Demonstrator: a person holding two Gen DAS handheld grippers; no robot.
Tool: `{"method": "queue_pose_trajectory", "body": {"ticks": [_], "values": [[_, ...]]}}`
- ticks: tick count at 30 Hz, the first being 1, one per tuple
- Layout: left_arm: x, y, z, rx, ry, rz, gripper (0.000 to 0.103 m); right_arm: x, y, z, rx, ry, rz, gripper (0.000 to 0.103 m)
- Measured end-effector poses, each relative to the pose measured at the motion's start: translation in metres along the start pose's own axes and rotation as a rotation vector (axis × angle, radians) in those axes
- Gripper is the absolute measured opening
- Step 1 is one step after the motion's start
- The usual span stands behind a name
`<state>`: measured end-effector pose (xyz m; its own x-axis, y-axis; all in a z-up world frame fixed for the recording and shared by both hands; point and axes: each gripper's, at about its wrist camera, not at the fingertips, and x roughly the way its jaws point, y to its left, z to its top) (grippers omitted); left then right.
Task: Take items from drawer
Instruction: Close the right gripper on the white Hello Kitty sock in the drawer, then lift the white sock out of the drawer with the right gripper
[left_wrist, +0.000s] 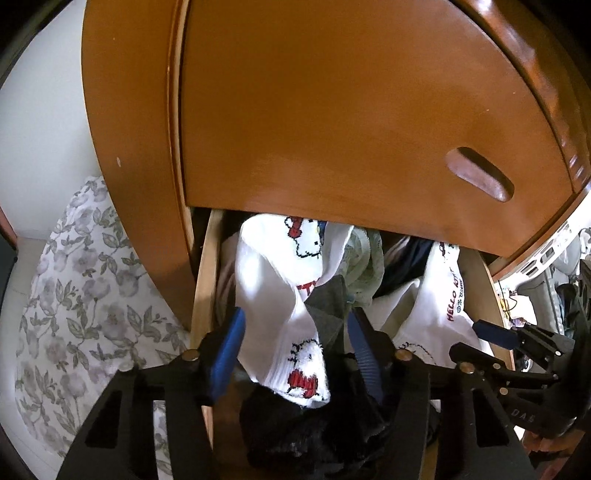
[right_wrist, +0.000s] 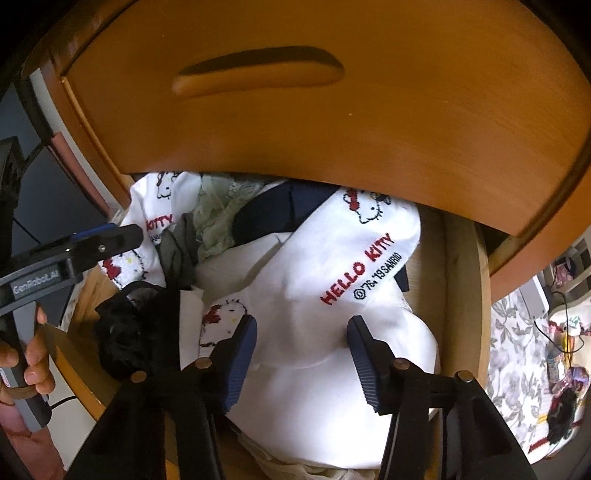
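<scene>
Wooden drawer (right_wrist: 461, 258) beside floral bedding (left_wrist: 74, 295); both claws half-spread over white socks (right_wrist: 332, 277).

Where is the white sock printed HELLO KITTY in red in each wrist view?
Left wrist: the HELLO KITTY sock lies right of centre, beside the right gripper.
Right wrist: it fills the centre, above the gripper's pads.
Shared landmark: the pale green lace fabric lying left of it.
</scene>
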<state>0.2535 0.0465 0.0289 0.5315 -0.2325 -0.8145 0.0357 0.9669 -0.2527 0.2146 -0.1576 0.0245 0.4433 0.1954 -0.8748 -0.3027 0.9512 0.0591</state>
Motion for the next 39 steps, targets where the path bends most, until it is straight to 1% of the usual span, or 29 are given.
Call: {"method": "queue_pose_trajectory", "body": {"ticks": [2, 5, 7, 8, 9, 10, 13, 15, 20, 24, 25, 30, 34, 39], "values": [[0.002, 0.001, 0.000, -0.002, 0.005, -0.004, 0.050, 0.001, 0.002, -0.001, -0.012, 0.004, -0.003, 0.048], [0.004, 0.002, 0.000, -0.005, 0.011, -0.010, 0.044, 0.003, 0.002, 0.000, -0.015, 0.005, 0.001, 0.040], [0.007, 0.002, -0.001, -0.009, 0.020, -0.016, 0.042, 0.005, 0.003, -0.001, -0.015, 0.005, 0.003, 0.032], [0.008, 0.002, -0.001, -0.010, 0.023, -0.018, 0.040, 0.006, 0.004, -0.003, -0.016, 0.004, 0.006, 0.030], [0.009, 0.002, -0.001, -0.011, 0.027, -0.021, 0.037, 0.007, 0.005, -0.004, -0.019, 0.005, 0.010, 0.025], [0.009, 0.002, -0.001, -0.011, 0.027, -0.023, 0.036, 0.007, 0.006, -0.005, -0.022, 0.005, 0.015, 0.019], [0.010, 0.002, -0.001, -0.011, 0.026, -0.023, 0.032, 0.008, 0.009, -0.007, -0.018, -0.002, 0.027, 0.009], [0.010, 0.004, -0.001, -0.019, 0.024, -0.026, 0.025, 0.007, 0.011, -0.008, -0.021, -0.010, 0.028, 0.008], [0.008, 0.009, -0.002, -0.034, 0.015, -0.031, 0.018, 0.005, 0.020, -0.012, -0.012, -0.034, 0.037, 0.007], [0.008, 0.011, -0.002, -0.048, 0.008, -0.023, 0.011, -0.007, 0.017, -0.014, 0.002, -0.055, 0.042, 0.007], [0.007, 0.012, -0.002, -0.053, 0.006, -0.020, 0.011, -0.016, 0.011, -0.015, 0.003, -0.061, 0.044, 0.007], [0.000, 0.014, -0.004, -0.058, -0.015, -0.015, 0.009, -0.031, 0.006, -0.019, 0.011, -0.095, 0.035, 0.007], [-0.005, 0.018, -0.003, -0.070, -0.026, -0.002, 0.008, -0.034, 0.003, -0.024, 0.021, -0.111, 0.032, 0.007], [-0.017, 0.020, -0.005, -0.084, -0.047, -0.013, 0.007, -0.045, 0.002, -0.026, 0.037, -0.120, 0.035, 0.007]]}}
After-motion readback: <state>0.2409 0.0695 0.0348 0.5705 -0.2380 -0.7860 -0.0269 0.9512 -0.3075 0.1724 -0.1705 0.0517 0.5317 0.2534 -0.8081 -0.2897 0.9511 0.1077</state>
